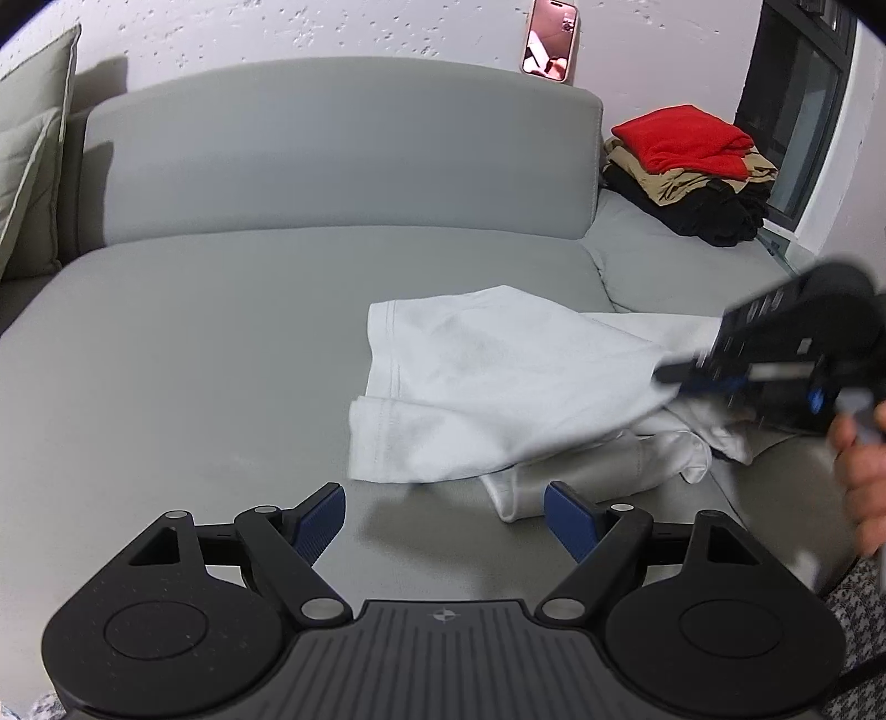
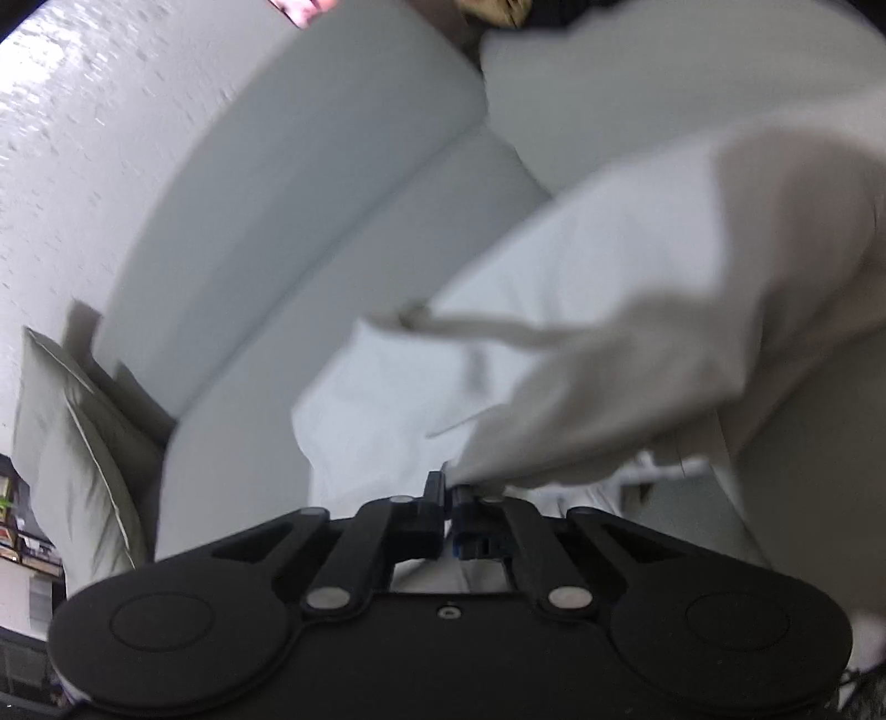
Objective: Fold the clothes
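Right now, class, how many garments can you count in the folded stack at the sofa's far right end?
3 visible: a red garment on top, a tan one beneath it, and a black one at the bottom, resting on the sofa. Others may be hidden within the layers.

Your count: one white garment, one stack of folded clothes, two grippers.

You have one white garment (image 1: pixel 487 387) on the one grey sofa (image 1: pixel 221 343), and one stack of folded clothes (image 1: pixel 692 171) with three colours showing: red on top, tan under it, black at the bottom. You hold two grippers, the left gripper (image 1: pixel 444 512) and the right gripper (image 2: pixel 449 487). Two pale cushions (image 1: pixel 33 155) stand at the sofa's far end, and one pink phone (image 1: pixel 550 41) leans on the wall.
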A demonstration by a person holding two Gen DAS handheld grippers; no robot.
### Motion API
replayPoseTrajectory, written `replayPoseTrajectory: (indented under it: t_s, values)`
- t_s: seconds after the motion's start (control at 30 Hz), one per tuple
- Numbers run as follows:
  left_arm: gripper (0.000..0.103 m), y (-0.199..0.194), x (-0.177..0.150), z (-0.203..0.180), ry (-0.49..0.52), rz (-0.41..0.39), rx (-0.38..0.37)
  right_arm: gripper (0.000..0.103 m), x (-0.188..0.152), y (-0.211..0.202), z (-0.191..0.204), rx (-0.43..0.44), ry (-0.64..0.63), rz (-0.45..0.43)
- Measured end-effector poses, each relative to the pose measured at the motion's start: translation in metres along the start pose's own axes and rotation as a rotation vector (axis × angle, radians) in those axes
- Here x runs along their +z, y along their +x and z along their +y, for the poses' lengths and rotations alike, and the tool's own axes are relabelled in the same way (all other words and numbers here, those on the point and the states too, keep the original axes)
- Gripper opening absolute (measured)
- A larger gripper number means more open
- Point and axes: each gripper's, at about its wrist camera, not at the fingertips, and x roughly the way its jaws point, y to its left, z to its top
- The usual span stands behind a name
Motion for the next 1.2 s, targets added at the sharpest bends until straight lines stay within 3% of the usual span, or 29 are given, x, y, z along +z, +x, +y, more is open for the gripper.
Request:
replayPoseTrajectory:
  t_s: [0.17,0.27,0.33,0.4,0.5,0.6,0.67,0.8,0.9,0.97,1.2]
  values:
    - [0.080,0.002,-0.002,0.006,-0.013,-0.003,-0.017,0.002,0.048,-0.003,0.033,0.095,-0.021,-0.153]
    - [0.080,-0.003,-0.002,0.004,0.016,-0.023,-0.002,0.002,0.097,-0.014,0.049,0.128,0.001,-0.323]
    - [0.080,-0.006,-0.003,0.003,0.024,-0.029,-0.002,0.008,0.115,-0.020,0.052,0.092,-0.015,-0.315]
    - [0.080,-0.007,-0.004,0.003,0.023,-0.027,-0.010,0.034,0.118,-0.019,0.047,0.046,-0.043,-0.216]
    - [0.080,-0.008,-0.008,0.004,-0.001,0.001,-0.039,0.035,0.084,-0.010,0.041,-0.037,-0.205,-0.073]
    - [0.080,-0.011,-0.011,0.001,-0.016,0.025,-0.063,0.035,0.042,-0.002,0.031,-0.028,-0.391,0.040]
    - [0.080,-0.016,-0.011,-0.005,-0.011,0.029,-0.066,0.035,0.020,0.000,0.032,-0.019,-0.512,0.058]
    - [0.080,-0.030,-0.016,-0.010,-0.004,0.032,-0.069,0.035,-0.004,0.017,0.049,-0.030,-0.721,0.040]
    - [0.080,-0.041,-0.021,-0.012,0.005,0.029,-0.059,0.002,-0.015,0.020,0.057,-0.103,-0.805,-0.015]
    - [0.080,-0.050,-0.023,-0.013,0.021,0.015,-0.043,0.002,-0.023,0.018,0.061,-0.149,-0.852,-0.054]
    - [0.079,-0.087,-0.012,-0.005,0.025,-0.074,-0.016,0.002,-0.008,-0.080,0.105,-0.023,-0.697,-0.290]
